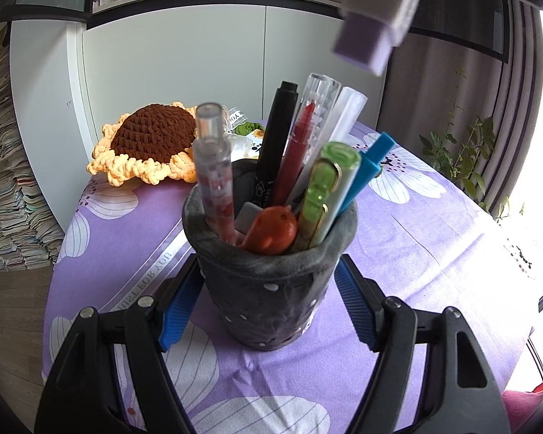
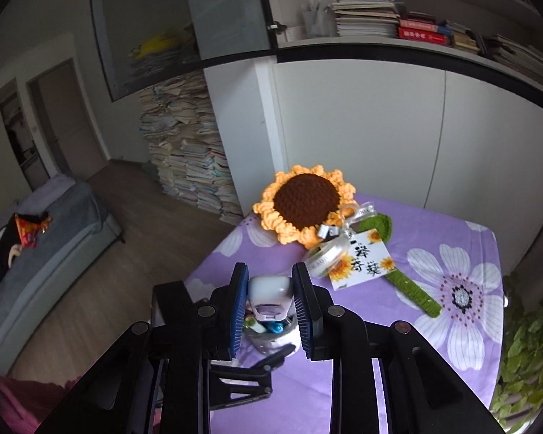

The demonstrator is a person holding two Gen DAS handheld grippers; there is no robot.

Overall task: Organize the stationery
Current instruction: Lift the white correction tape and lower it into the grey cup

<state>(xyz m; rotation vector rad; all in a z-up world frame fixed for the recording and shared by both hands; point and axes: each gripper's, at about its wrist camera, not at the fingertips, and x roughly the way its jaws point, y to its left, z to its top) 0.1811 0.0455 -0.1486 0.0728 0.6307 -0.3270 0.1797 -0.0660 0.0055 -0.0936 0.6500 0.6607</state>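
**Clerk:** Stationery holder (image 1: 271,289), item one: grey soft-walled cup with pale dots, upright on the purple floral tablecloth (image 1: 434,246), nearer the cloth's left edge than its right. Contents?

**Checker:** Clear pen with red print (image 1: 215,177) leaning on the left rim; black marker (image 1: 277,144), red pen in a clear barrel (image 1: 300,152) and white tube (image 1: 344,115) fanned toward the back; green pen with gold clip (image 1: 322,195) and blue piece (image 1: 371,168) on the right; orange rounded item (image 1: 273,229) at the front. The mouth is crowded; little free room shows between the shafts.

**Clerk:** Left gripper (image 1: 268,307)?

**Checker:** Its blue pads flank the cup's lower wall on both sides, jaws part-open around it. Whether the pads press the fabric, I cannot tell.

**Clerk:** Right gripper (image 2: 269,307)?

**Checker:** Jaws narrow, clamped on a white and lilac stationery piece (image 2: 269,296). From the left wrist view that piece (image 1: 376,25) hangs blurred, well above the pen tips, up and to the right of the cup. From the right wrist view the cup sits directly beneath it.

**Clerk:** Other items on the cloth?

**Checker:** Crochet sunflower (image 2: 306,204) at the far left corner, its green stem (image 2: 412,289) running toward the centre, with a ribbon and a printed card (image 2: 360,262) over it. All well apart from the cup.

**Clerk:** Margins?

**Checker:** Open cloth right of the cup; white cabinet doors (image 2: 362,126) close behind the far edge; a leafy plant (image 1: 463,152) beside the right edge.
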